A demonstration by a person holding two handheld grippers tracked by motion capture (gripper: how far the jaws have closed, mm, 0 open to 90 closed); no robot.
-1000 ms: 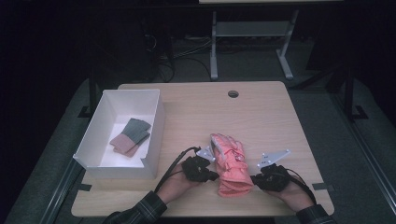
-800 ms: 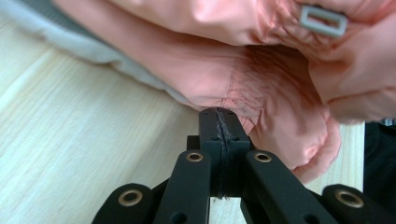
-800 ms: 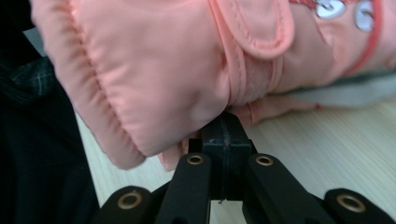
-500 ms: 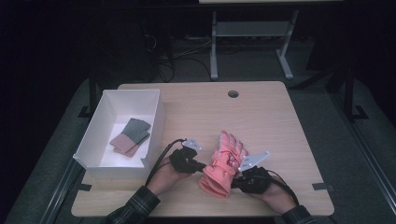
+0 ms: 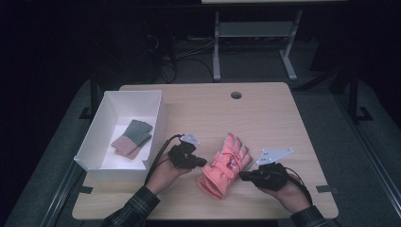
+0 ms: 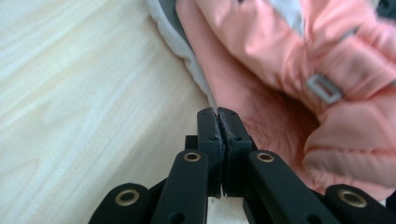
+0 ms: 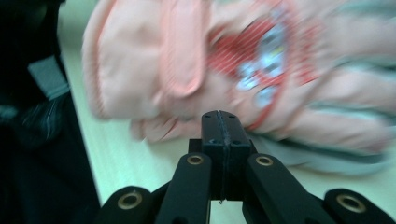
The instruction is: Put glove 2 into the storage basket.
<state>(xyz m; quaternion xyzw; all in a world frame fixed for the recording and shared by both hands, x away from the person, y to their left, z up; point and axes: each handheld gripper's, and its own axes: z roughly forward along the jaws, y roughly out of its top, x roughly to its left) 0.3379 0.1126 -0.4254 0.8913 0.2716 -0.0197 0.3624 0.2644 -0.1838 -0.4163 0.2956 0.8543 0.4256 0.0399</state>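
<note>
At the left of the wooden table [image 5: 265, 113] stands a white bin [image 5: 106, 120], open at the top, with its long side running away from the person. Inside it, on the floor of the bin, lie folded cloths [image 5: 132, 138], a grey-green one partly over a brownish-pink one. Just right of the bin's near corner, the left gripper [image 5: 202, 162] is held in the person's left hand [image 5: 163, 174], whose plaid sleeve [image 5: 132, 210] comes in from the bottom edge; a black cable loops from the gripper back along the bin's wall. Its jaws are pressed together with nothing between them, and in the left gripper view their tips sit right at the edge of the glove, by its pale lining, over the bare tabletop. The pink glove [image 5: 226, 164] lies flat on the table between the two grippers, a padded winter glove with its fingers pointing away from the person and slightly right, its cuff toward the near edge, a strap across the wrist and a red patch on the back. To its right, the right gripper [image 5: 242, 175] points left at the glove's wrist area, jaws closed tight and empty, tips just beside the fabric; the right gripper view is blurred, so contact cannot be told. The right hand [image 5: 288, 191] holds it near the table's near edge.
</note>
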